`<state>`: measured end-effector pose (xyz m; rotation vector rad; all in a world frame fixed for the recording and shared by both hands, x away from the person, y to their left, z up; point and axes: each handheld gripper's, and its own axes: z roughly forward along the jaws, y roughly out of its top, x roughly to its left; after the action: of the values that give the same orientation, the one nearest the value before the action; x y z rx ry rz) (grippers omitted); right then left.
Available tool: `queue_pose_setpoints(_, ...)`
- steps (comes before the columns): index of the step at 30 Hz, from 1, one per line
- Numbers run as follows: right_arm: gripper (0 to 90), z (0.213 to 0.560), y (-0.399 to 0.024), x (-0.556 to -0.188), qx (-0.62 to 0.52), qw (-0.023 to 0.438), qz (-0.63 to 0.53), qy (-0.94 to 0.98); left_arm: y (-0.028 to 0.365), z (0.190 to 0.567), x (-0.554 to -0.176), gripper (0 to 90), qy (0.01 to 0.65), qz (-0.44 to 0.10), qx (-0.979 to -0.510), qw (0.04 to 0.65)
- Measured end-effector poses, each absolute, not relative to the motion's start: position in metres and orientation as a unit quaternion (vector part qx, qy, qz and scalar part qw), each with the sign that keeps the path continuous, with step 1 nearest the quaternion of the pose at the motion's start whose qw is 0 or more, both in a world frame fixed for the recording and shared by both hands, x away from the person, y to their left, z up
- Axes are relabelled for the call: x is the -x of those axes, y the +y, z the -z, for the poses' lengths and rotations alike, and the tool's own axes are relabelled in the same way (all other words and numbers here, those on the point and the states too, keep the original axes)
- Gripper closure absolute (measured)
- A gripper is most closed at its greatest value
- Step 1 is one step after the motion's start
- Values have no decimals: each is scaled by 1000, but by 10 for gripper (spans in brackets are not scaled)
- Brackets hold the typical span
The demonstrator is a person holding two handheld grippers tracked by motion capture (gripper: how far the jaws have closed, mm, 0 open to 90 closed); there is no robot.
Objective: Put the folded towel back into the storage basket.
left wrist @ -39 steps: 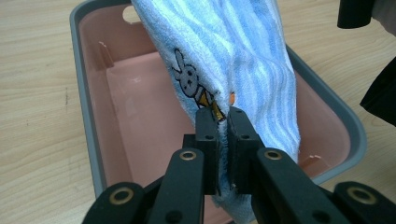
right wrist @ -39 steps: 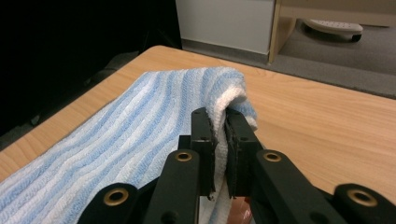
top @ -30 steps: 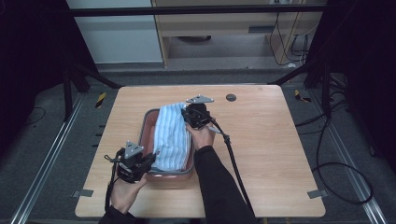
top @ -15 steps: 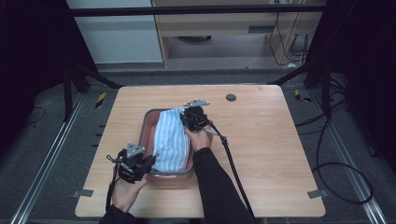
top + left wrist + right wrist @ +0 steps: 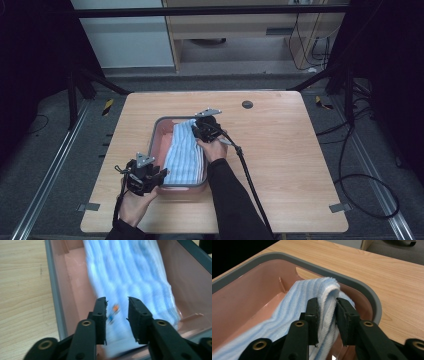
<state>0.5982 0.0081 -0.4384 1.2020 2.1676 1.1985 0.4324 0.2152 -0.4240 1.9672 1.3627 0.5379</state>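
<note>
Jaws on the right gripper (image 5: 326, 315) have just been opening and now stand a little apart, with a raised fold of the blue striped towel (image 5: 294, 307) still standing between the pads; the fold brushes the pads, but I judge it no longer pinched. The left gripper (image 5: 117, 315) has likewise just been opening, its jaws parted over the near end of the towel, where a small orange and blue tag (image 5: 113, 313) lies between them with the cloth loose beneath. The towel lies lengthwise in the pink tub (image 5: 161, 141), which sits on the wooden table (image 5: 300, 150), the left gripper (image 5: 145, 176) at its near corner and the right gripper (image 5: 206, 127) at its far end. The risk from here, as I judge it, is snagging: the looped pile could catch on a pad edge as the right gripper lifts, dragging the far fold up and over the grey rim (image 5: 362, 290) so that it spills out. Pulling the left gripper back low could hook the tag or rumple the near end, and a knock on the light tub could slide it across the table.
</note>
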Motion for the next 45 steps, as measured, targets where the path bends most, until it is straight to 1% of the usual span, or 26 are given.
queue_pose_setpoints(9,448,430,-1,-599,-429,214,-436,762,227,413,-432,581,527,-227,-736,360)
queue_pose_setpoints(10,401,425,-6,-598,-432,220,-441,755,228,411,-432,559,527,-227,-734,364)
queue_pose_setpoints(11,401,425,-6,-598,-432,220,-441,755,230,410,-431,559,526,-230,-731,369)
queue_pose_setpoints(16,296,414,-23,-592,-427,236,-455,745,239,405,-432,469,517,-241,-721,393)
queue_pose_setpoints(18,265,408,-31,-588,-431,236,-463,738,244,404,-432,437,515,-246,-718,398)
queue_pose_setpoints(19,233,404,-41,-583,-434,235,-472,730,246,403,-433,390,514,-251,-715,402)
queue_pose_setpoints(20,233,404,-41,-583,-434,235,-472,730,249,403,-433,390,509,-254,-714,408)
queue_pose_setpoints(21,220,402,-46,-581,-436,236,-474,728,253,402,-433,362,508,-257,-713,410)
queue_pose_setpoints(24,202,399,-63,-573,-438,239,-480,722,263,401,-435,327,509,-256,-707,419)
queue_pose_setpoints(25,199,397,-75,-566,-441,242,-482,718,266,401,-435,308,510,-257,-705,422)
queue_pose_setpoints(26,199,397,-75,-566,-441,242,-482,718,269,401,-436,308,509,-259,-703,423)
queue_pose_setpoints(28,195,396,-96,-557,-446,236,-490,711,275,402,-437,273,506,-266,-703,423)
queue_pose_setpoints(29,195,396,-96,-557,-446,236,-490,711,277,403,-438,273,505,-266,-705,422)
queue_pose_setpoints(34,185,399,-132,-537,-447,243,-489,708,287,406,-441,260,514,-275,-700,413)
queue_pose_setpoints(36,184,401,-146,-529,-453,240,-489,706,290,408,-442,259,518,-281,-698,406)
queue_pose_setpoints(45,164,419,-198,-498,-468,243,-476,704,308,421,-447,239,516,-294,-714,371)
